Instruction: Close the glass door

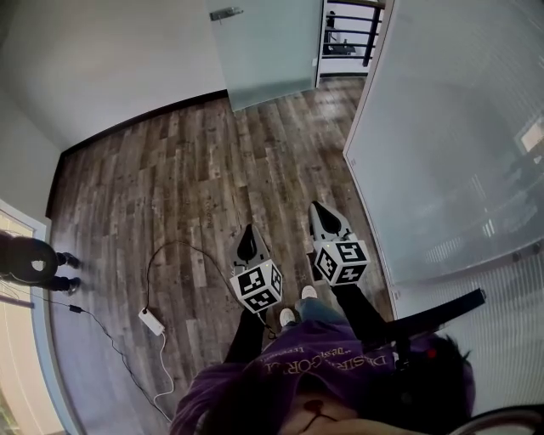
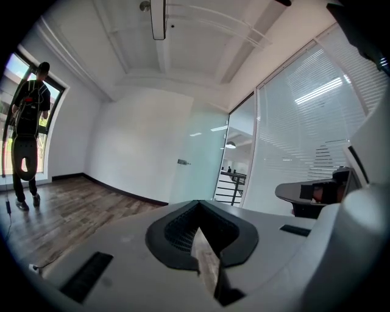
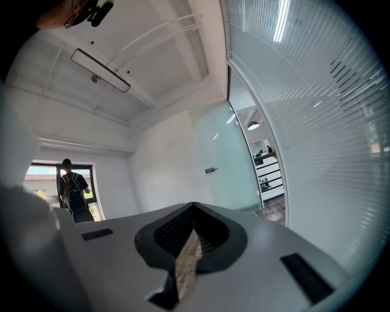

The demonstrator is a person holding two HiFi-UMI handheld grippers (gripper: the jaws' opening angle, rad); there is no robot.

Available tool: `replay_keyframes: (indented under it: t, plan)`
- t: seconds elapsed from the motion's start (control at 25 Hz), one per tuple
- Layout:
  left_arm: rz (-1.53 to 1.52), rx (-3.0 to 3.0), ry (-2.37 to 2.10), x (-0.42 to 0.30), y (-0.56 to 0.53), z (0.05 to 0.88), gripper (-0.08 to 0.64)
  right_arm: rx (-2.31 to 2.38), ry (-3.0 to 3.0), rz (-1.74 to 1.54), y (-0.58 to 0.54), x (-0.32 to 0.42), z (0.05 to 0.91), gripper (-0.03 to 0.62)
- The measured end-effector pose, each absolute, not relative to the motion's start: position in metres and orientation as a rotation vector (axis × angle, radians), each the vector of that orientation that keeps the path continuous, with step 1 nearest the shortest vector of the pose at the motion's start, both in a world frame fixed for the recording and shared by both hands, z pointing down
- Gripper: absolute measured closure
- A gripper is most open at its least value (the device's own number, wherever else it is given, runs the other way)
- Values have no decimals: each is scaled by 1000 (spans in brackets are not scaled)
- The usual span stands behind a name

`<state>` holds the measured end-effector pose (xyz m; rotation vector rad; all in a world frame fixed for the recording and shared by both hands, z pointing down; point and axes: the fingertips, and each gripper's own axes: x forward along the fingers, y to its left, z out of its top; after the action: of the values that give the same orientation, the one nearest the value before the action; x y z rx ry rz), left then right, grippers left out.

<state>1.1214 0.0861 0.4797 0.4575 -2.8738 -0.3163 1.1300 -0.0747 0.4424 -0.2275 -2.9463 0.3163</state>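
**Grippers clenched and empty, glass door open across the room**

A person in a purple top (image 1: 289,374) stands on the wooden floor (image 1: 187,187) with a handheld gripper in each hand, both pointing ahead toward the far end of the room. The left gripper (image 1: 248,229) is clenched with nothing between its jaws, and the right gripper (image 1: 319,208) is likewise closed and empty.

The glass door (image 1: 263,51), a frosted panel with a small handle (image 1: 225,14) near its far edge, stands at the back of the room, swung aside from the doorway (image 1: 348,38), through which a dark railing shows. A glass partition (image 1: 459,153) runs along the right side, just beside the right gripper.

Neither gripper is near the door, and most of the floor lies between them and it. By the look of it the task has barely begun. The approach, the contact with the panel or handle and the swing shut are all left to do.

A white adapter and cable (image 1: 152,321) lie on the floor to the left, clear of the straight path, and a second person (image 1: 30,262) stands at the left edge.
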Motion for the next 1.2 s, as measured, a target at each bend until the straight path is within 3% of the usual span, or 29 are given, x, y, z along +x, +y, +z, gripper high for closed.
replay_keyframes:
  t: [1.2]
  plan:
    - [-336, 322, -2918, 965, 13, 469, 560, -370, -2956, 289, -151, 962, 438, 594]
